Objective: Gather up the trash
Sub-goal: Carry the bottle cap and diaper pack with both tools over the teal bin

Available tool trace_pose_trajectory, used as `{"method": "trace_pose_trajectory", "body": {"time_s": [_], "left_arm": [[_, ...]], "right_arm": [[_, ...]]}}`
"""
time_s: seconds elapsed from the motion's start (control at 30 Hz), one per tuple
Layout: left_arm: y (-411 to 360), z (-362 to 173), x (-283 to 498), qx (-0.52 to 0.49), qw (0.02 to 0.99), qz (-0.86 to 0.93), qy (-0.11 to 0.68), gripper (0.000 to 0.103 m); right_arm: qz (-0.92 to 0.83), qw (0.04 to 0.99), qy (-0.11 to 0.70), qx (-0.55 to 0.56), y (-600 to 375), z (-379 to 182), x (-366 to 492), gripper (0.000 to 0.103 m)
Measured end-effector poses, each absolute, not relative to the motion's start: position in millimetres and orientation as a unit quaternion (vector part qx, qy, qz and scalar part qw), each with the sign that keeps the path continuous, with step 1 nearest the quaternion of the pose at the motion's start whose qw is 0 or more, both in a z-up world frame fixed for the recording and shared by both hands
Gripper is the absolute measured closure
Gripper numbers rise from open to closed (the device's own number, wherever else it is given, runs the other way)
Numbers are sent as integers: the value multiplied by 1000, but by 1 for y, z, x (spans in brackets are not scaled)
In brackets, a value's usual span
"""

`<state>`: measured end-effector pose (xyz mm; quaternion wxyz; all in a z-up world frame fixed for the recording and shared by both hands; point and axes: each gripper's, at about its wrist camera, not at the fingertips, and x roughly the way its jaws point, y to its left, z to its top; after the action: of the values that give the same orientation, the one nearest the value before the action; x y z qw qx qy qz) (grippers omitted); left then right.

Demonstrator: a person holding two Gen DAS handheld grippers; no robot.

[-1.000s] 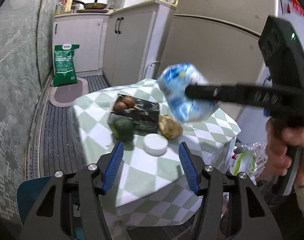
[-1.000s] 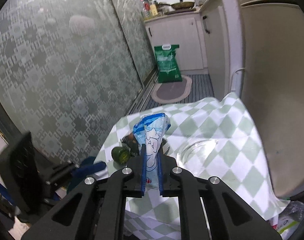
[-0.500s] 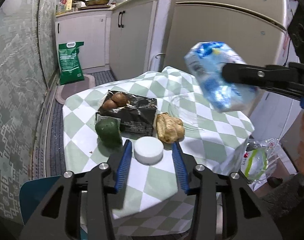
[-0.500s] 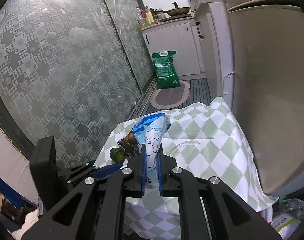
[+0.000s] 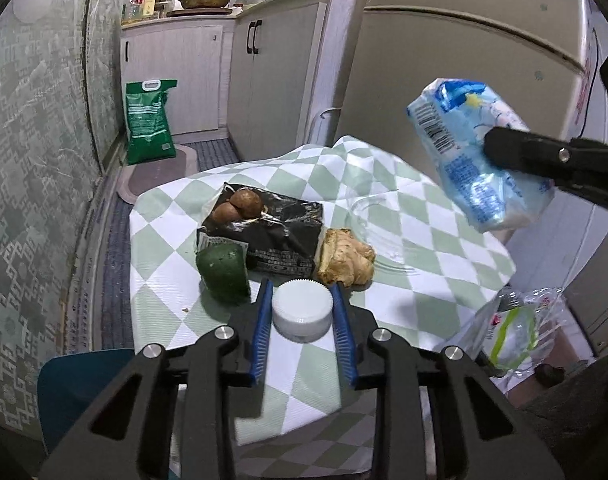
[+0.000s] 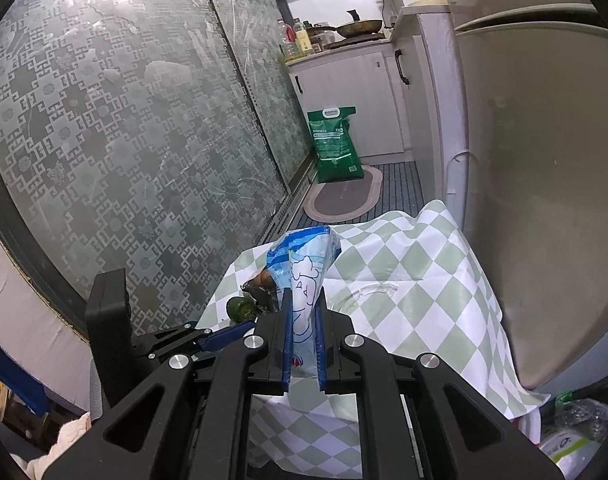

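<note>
The left tool (image 5: pixel 301 326) sits low over the near edge of the counter (image 5: pixel 432 248), its two blue-padded fingers (image 5: pixel 261 326) standing on either side of a white ribbed cap (image 5: pixel 301 312). The pads lie close against the cap's sides, but whether they press it I cannot tell. The cap rests on the green-and-white checked cloth (image 5: pixel 163 240) that covers the counter.

Just beyond the cap, toward the left edge, lies a dark green vegetable (image 5: pixel 222 272). To the cap's right is a knobbly piece of ginger (image 5: pixel 346 262). Behind both, toward the middle of the counter, a black plastic packet (image 5: pixel 275 228) lies flat with two brown round items (image 5: pixel 237 206) at its far left corner.

The right tool (image 6: pixel 302 340) is clamped on a blue-and-white plastic bag (image 6: pixel 304 276), held in the air above the right side of the counter and clear of the cloth. In the left wrist view the bag (image 5: pixel 478 152) shows a barcode and hangs from the black fingers (image 5: pixel 544 156) entering from the right.

Past the counter's right edge, low down, sits a clear bag of rubbish (image 5: pixel 512 328). Beyond the far edge, a green sack (image 5: pixel 148 120) leans against white cabinets (image 5: pixel 183 80) on the floor, beside an oval mat (image 6: pixel 342 198).
</note>
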<state>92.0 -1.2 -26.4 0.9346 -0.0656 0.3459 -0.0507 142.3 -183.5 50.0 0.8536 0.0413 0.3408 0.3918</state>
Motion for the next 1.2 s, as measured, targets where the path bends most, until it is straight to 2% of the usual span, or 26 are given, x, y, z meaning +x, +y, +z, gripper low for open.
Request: {"method": "trace_pose_trajectory", "body": {"time_s": [0.57, 0.87, 1.2], "left_arm": [[34, 18, 50, -123, 960, -71, 242, 71], [69, 30, 24, -137, 971, -21, 194, 71], [112, 21, 12, -152, 959, 67, 229, 71]], "right_arm": [[408, 844, 349, 22, -155, 49, 135, 94], [431, 828, 358, 3, -125, 45, 127, 94], [462, 809, 364, -13, -86, 45, 113, 94]]}}
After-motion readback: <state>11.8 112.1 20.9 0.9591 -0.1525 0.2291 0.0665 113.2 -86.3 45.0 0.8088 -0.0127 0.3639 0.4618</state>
